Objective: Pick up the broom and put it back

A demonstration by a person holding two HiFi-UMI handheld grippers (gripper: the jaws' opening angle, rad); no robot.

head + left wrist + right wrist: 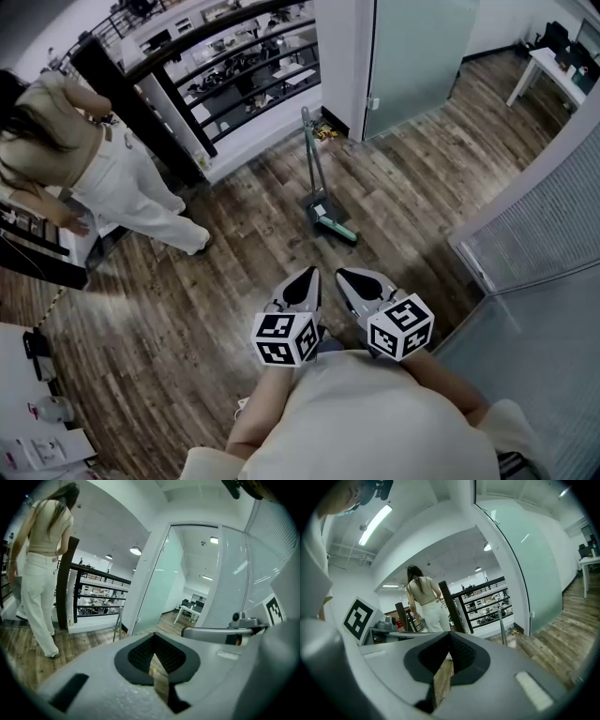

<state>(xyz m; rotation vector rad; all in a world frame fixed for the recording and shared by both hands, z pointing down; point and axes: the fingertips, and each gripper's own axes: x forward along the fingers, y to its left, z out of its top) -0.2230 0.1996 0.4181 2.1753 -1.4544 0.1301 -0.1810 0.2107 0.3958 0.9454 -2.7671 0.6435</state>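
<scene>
The broom (312, 155) stands on the wooden floor ahead, its grey handle upright. A dark dustpan (318, 202) and a teal brush head (338, 229) sit at its foot. Its handle shows as a thin grey pole (116, 626) in the left gripper view and as a pole (502, 625) in the right gripper view. My left gripper (302, 279) and right gripper (360, 279) are side by side a short way in front of the broom, apart from it. Both are shut with nothing between the jaws. The left gripper (153, 637) and right gripper (449, 637) point slightly down at the floor.
A person in white trousers (122, 183) stands at the left by a black railing (220, 70). Behind the broom are a white pillar and a frosted glass door (417, 52). A glass wall with blinds (548, 220) runs along the right, and a white table (558, 70) stands at the far right.
</scene>
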